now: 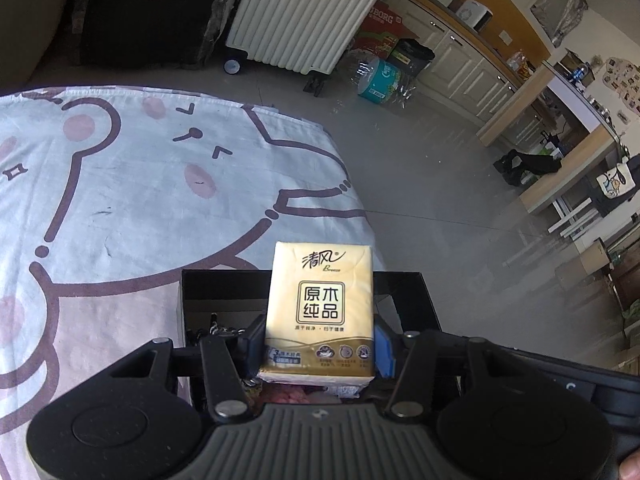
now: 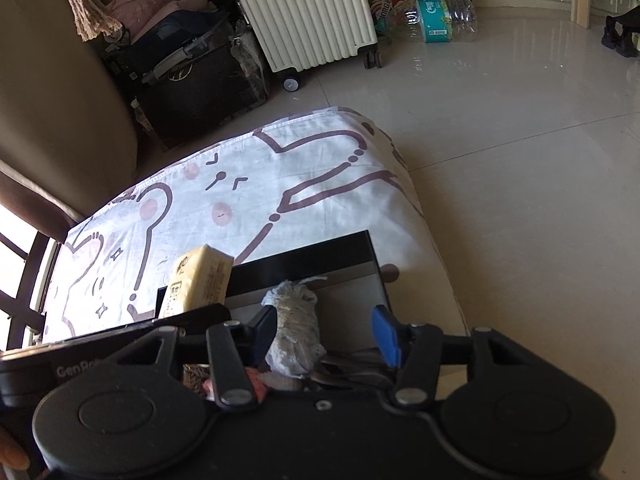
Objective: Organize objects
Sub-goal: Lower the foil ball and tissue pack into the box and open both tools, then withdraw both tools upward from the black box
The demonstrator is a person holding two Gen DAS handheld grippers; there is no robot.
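A yellow tissue pack [image 1: 320,300] stands upright between the pads of my left gripper [image 1: 320,344], which is shut on its lower sides. It hangs over an open black box [image 1: 400,284] near the table's right edge. In the right wrist view the same pack [image 2: 200,280] is at the box's left side. My right gripper [image 2: 326,328] is over the box [image 2: 320,256], open. Its left finger is against a bagged bundle of twine [image 2: 294,320] and a gap shows before the blue right pad [image 2: 384,336]. Pink items and a metal tool [image 2: 352,372] lie in the box.
The table wears a white cloth with cartoon bears [image 2: 200,200]; its edge drops to a tiled floor [image 2: 520,160] at the right. Beyond stand a white ribbed suitcase [image 2: 308,8], a wrapped pack of water bottles [image 2: 436,20] and dark bags [image 2: 188,80].
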